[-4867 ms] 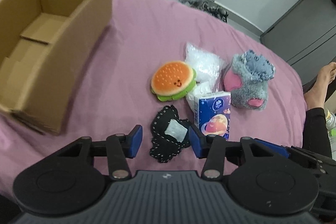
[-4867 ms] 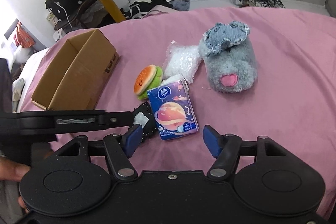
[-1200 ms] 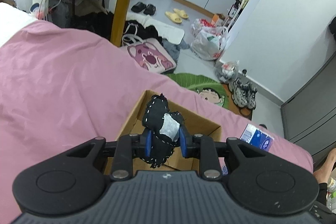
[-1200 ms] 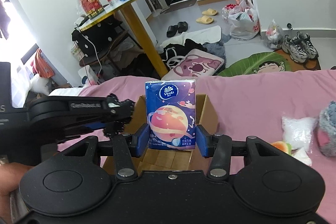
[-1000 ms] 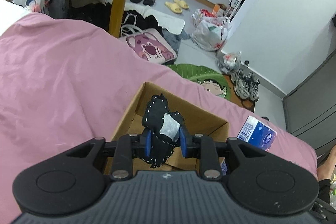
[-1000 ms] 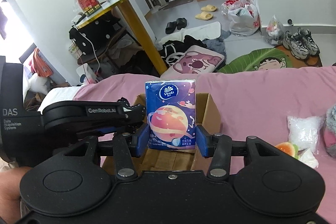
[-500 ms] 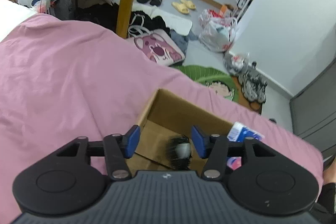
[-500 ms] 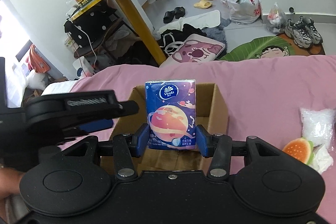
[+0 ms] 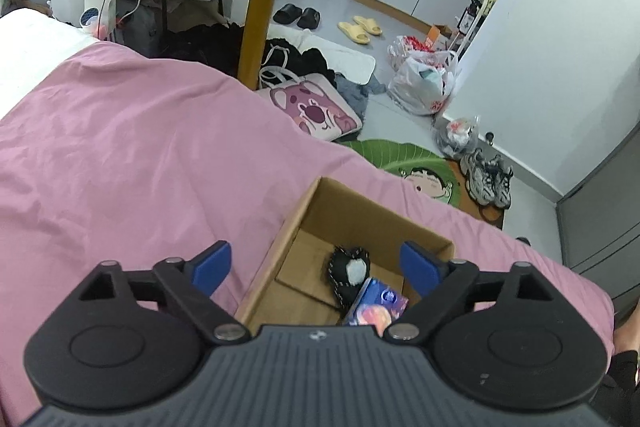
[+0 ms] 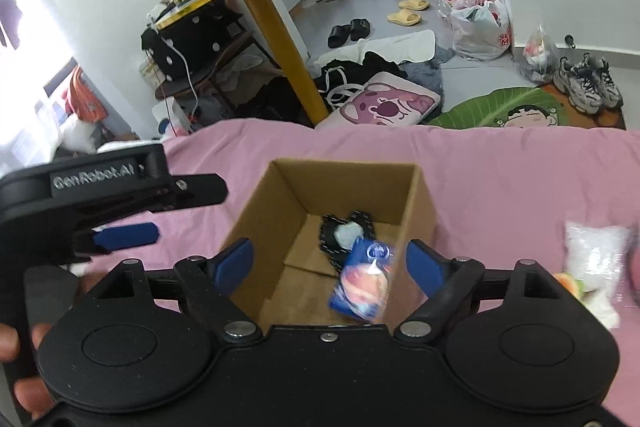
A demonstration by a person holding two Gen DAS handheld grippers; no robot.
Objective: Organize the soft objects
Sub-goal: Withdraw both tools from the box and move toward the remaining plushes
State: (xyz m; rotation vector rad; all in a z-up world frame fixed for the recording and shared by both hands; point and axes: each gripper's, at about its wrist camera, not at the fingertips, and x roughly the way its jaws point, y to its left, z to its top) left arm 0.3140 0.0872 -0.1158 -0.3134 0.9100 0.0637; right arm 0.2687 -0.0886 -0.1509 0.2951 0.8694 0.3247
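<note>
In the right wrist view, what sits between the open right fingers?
The blue tissue pack, blurred, over the cardboard box, with the black stitched pouch lying behind it inside.

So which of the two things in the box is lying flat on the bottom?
The black pouch with white stitching. It rests flat on the box floor, while the blue tissue pack is tilted and blurred, apparently just dropped from the open right claw.

One cardboard box (image 10: pixel 418 205) stands at centre frame. Inside it are two things: one black stitched pouch (image 10: pixel 346 233) and one blue tissue pack (image 10: pixel 362 283). At right edge lies one clear white bag (image 10: pixel 594 251).
</note>
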